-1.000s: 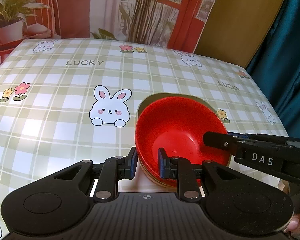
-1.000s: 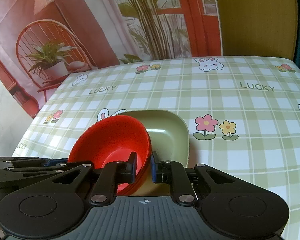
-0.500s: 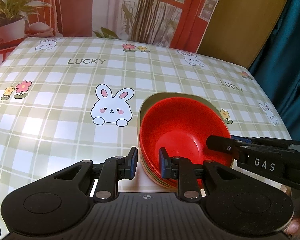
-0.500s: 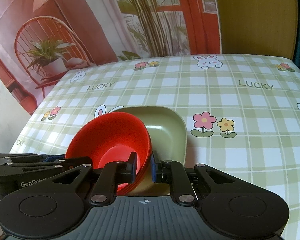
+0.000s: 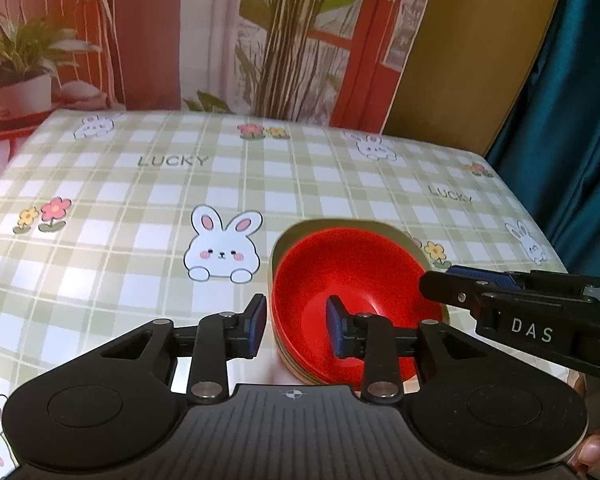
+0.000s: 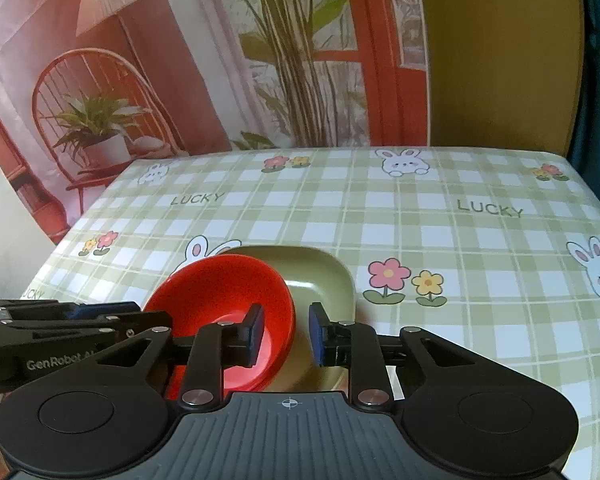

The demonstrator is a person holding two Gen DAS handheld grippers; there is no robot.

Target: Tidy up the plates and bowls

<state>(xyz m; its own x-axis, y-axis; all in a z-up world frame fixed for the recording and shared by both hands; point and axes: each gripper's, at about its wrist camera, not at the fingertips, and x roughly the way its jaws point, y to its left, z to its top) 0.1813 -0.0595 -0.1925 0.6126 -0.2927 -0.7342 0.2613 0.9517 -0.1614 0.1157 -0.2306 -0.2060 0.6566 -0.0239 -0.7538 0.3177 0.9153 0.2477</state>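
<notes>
Your red bowl [image 5: 348,280] sits nested in the green plate [image 6: 320,276], which lies on the checked tablecloth [image 5: 140,208] toward the near right part of the table as your left wrist camera sees it; from the right wrist camera the bowl covers the plate's left side and leaves its right part bare. In the left view a thin stack of rims shows under the bowl's near edge, so there may be more than one dish beneath it, though you cannot tell how many. Your left gripper [image 5: 296,330] has its tongs spread apart, straddling the bowl's near left rim: the right pad is inside the bowl, the left pad just outside it, and neither clearly presses the wall. Your right gripper [image 6: 286,334] is spread too, its left pad over the bowl's interior and its right pad over the plate, the bowl's right rim between them. A printed rabbit [image 5: 222,250] lies just left of the plate.
</notes>
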